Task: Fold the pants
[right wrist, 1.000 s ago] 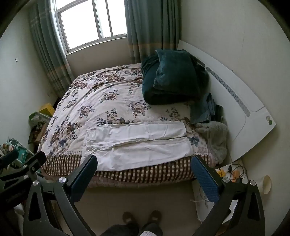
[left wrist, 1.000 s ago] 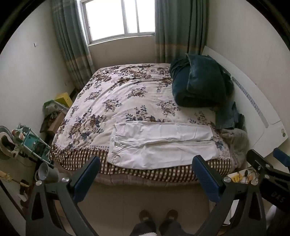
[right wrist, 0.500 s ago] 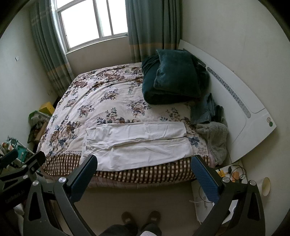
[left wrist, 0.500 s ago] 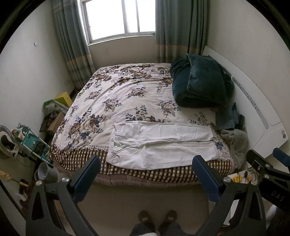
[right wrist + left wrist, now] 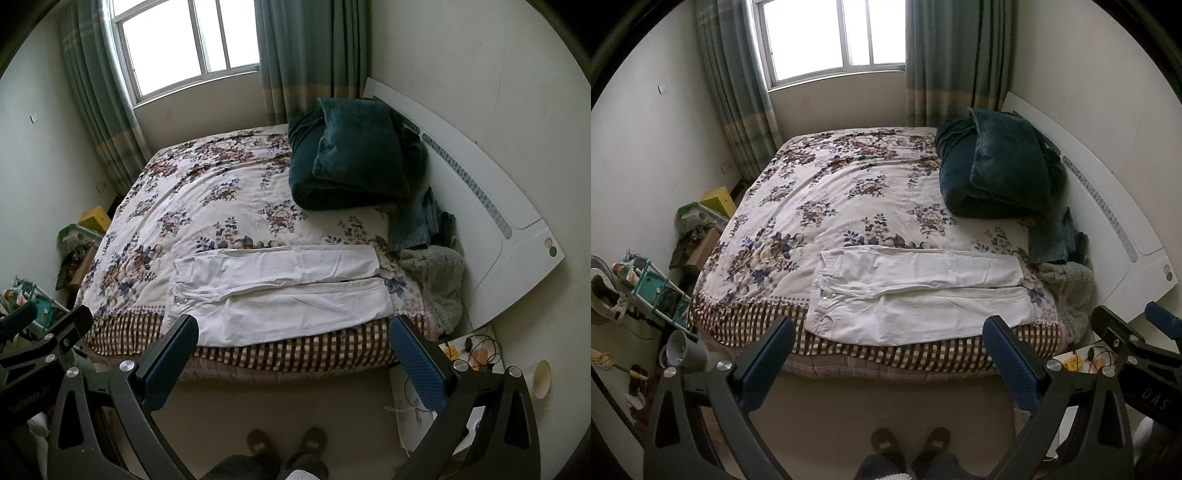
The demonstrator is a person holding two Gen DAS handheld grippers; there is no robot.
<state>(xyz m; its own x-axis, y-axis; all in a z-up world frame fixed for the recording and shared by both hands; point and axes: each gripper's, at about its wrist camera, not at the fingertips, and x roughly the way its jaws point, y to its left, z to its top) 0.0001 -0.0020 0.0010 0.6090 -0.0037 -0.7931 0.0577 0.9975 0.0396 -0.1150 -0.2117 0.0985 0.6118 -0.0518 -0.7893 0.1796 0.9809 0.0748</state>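
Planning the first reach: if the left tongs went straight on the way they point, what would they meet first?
Probably the white pants on the bed's near edge; nothing shows between them and the open left tongs, though depth is unclear.

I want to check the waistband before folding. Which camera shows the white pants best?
The left wrist view: the pants lie nearly centred, waistband in full view. The right wrist view shows them whole too, but a fingertip overlaps the waist corner.

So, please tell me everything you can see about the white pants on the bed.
The white pants lie flat and unfolded near the front edge of the bed, on its floral cover. The waistband, with small buttons, points left; both legs run right, side by side. The fabric looks like light, slightly creased cotton. The near leg's edge reaches onto the checked border. Neither gripper touches them.
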